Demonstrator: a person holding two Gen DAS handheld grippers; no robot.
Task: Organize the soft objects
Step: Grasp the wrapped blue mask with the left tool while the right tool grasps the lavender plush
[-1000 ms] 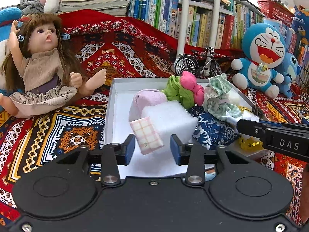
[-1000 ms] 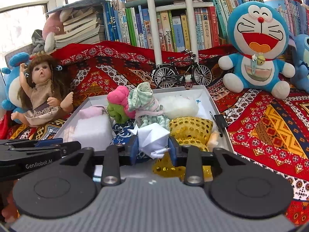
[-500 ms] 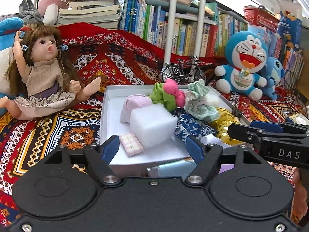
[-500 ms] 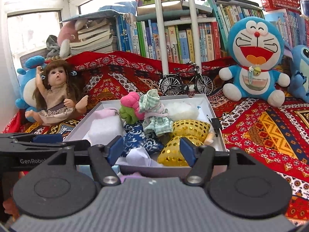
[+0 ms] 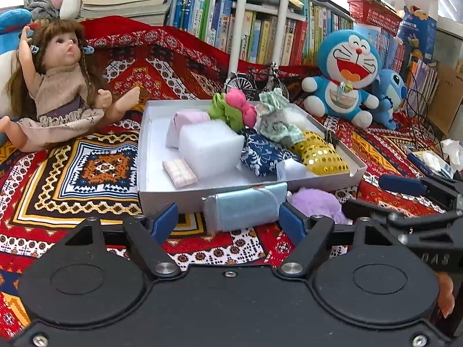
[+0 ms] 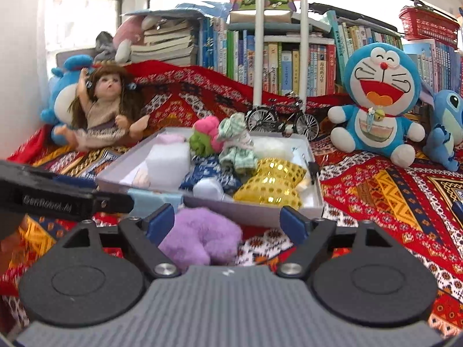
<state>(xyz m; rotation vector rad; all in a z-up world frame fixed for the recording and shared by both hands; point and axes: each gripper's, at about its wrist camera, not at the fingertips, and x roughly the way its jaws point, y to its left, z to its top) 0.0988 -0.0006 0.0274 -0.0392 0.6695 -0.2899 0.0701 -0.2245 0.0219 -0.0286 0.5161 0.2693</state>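
Observation:
A white tray (image 5: 141, 144) on the patterned rug holds several soft things: a pink checked pad (image 5: 179, 172), a white foam block (image 5: 209, 149), a blue patterned pouch (image 5: 263, 153), a small white folded piece (image 5: 290, 167) and a gold sequin pouch (image 5: 318, 153). My left gripper (image 5: 228, 221) hangs open before the tray's front wall, above a light blue packet (image 5: 246, 208) on the rug. My right gripper (image 6: 227, 221) is opening, and a purple fluffy ball (image 6: 202, 237) lies on the rug between its fingers, nearer the left one. Neither gripper holds anything.
A doll (image 5: 58, 86) sits left of the tray. A blue cat plush (image 5: 344, 78) and a toy bicycle (image 5: 254, 82) stand behind it, before a bookshelf (image 5: 260, 29). More patterned rug (image 6: 390, 190) stretches right of the tray (image 6: 254, 214).
Both grippers let go of their pieces, the pink checked pad and the white folded piece, which now lie in the tray. Both pulled back out of the tray and their jaws widened.

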